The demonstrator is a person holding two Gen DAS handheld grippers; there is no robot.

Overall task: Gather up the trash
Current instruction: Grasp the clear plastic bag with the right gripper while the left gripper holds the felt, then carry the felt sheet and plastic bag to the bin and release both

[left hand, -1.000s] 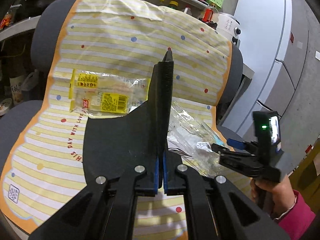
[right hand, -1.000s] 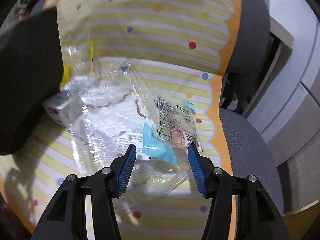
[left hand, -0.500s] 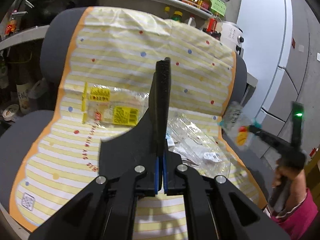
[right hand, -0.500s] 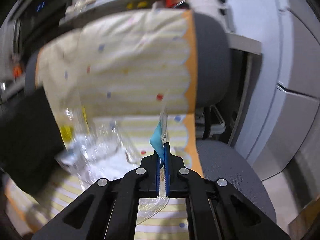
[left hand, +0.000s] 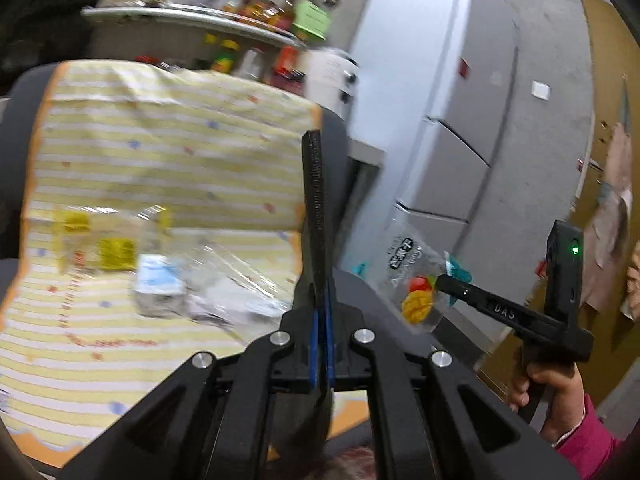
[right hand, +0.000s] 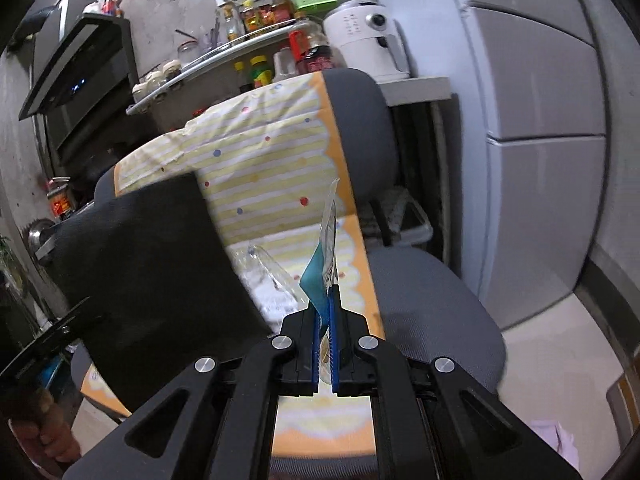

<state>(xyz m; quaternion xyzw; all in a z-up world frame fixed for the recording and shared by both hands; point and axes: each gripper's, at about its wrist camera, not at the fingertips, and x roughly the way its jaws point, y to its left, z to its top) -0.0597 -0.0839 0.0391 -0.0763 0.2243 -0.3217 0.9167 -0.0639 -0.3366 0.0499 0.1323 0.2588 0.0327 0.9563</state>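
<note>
Right gripper (right hand: pixel 326 312) fully closed, blue pads pinching a clear snack wrapper (left hand: pixel 412 276) with teal edge and fruit print; wrapper lifted clear of the chair, hanging in air right of the seat in the left wrist view, seen edge-on (right hand: pixel 326 248) sticking up from the jaws in the right wrist view. In the left wrist view the right gripper (left hand: pixel 444 280) is seen from the side, the person's hand (left hand: pixel 548 392) on its handle, pink sleeve (left hand: pixel 592 440) at the wrist, green light on. Left gripper (left hand: pixel 320 320) closed too, pads together on a black bag (right hand: pixel 152 272), which shows as a thin dark edge (left hand: pixel 314 208) rising from the jaws in its own view and as a broad black sheet at left in the right wrist view. More trash on the yellow striped cover (left hand: pixel 160 160) over the grey office chair (right hand: pixel 424 304): yellow-label wrapper (left hand: pixel 108 240), small white-blue carton (left hand: pixel 158 284), crumpled clear plastic (left hand: pixel 236 284) just beside it; left view blurred, detail poor. Grey fridge (left hand: pixel 452 120) behind, shelf of bottles (right hand: pixel 256 36) on the wall.
</note>
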